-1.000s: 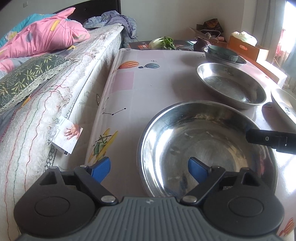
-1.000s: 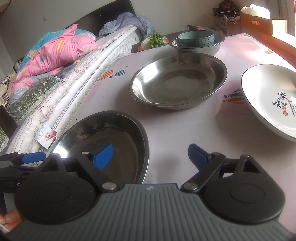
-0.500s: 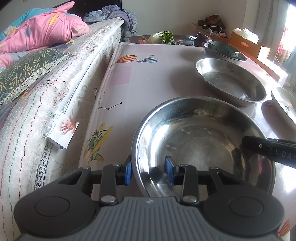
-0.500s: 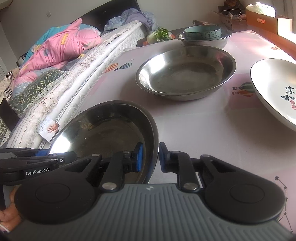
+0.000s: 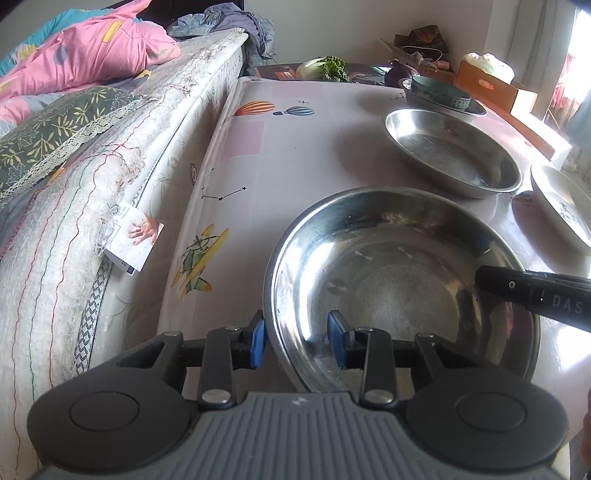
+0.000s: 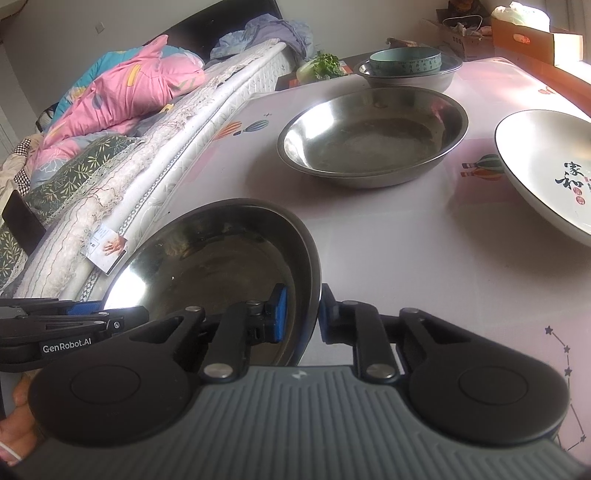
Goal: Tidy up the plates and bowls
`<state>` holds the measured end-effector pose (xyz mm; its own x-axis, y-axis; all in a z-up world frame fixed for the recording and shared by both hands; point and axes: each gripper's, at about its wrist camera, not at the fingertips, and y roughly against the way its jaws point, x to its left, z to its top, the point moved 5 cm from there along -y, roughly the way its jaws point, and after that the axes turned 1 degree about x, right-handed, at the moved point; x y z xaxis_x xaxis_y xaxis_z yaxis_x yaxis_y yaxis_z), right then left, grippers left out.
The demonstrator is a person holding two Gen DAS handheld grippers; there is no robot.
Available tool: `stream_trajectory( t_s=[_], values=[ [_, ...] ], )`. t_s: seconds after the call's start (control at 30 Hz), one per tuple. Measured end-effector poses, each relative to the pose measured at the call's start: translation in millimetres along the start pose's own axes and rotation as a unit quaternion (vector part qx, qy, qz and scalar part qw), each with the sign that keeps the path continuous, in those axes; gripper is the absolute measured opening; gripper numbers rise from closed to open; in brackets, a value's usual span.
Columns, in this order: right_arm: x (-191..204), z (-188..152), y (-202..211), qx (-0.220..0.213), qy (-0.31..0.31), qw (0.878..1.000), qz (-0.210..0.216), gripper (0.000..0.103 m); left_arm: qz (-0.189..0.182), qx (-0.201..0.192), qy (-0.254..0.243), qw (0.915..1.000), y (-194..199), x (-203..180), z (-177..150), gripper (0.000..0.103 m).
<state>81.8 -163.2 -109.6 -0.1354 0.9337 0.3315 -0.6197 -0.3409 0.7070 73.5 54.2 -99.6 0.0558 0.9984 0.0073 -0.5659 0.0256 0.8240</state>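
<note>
A table (image 5: 280, 155) covered with a pale pink cloth printed with balloons and a small plane is seen beside a bed (image 5: 110, 155), whose mattress edge runs along the left side of the table. Nearest to the cameras, a steel bowl (image 5: 399, 280) is placed on the near part of the table, close to the edge by the bed. Its near-left rim is clamped by the left gripper (image 5: 295, 341), with one blue pad outside the wall and the other pad inside. The opposite, right rim of the same bowl (image 6: 221, 258) is pinched by the right gripper (image 6: 301, 317), whose blue pads are drawn narrowly together, one inside and one outside the rim. Whether the bowl is lifted from the cloth or rests on it cannot be told. Further on, a second steel bowl (image 6: 373, 136) is set near the middle of the table, apart from the first one. To its right, a white plate (image 6: 546, 166) with dark characters is partly cut by the picture edge. At the far end, a teal bowl (image 6: 405, 60) is stacked inside a third steel bowl (image 6: 410, 75). Behind them, a green vegetable (image 6: 325, 64) and cardboard boxes (image 6: 532, 33) are seen, and a pink quilt (image 6: 129, 88) lies on the bed.
</note>
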Motion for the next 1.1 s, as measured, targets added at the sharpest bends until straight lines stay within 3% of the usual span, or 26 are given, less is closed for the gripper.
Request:
stream_trajectory(
  t_s=[0.4,1.1],
  values=[
    [-1,-3,2,0.002,-0.006,1.0,0.008,0.019,-0.011,0.001,0.003,0.9999,2,-2,-4,0.043],
    [-1,0,-3,-0.002,-0.001,1.0,-0.001,0.019,-0.007,-0.001,0.002,1.0,-12,-1,6,0.043]
  ],
)
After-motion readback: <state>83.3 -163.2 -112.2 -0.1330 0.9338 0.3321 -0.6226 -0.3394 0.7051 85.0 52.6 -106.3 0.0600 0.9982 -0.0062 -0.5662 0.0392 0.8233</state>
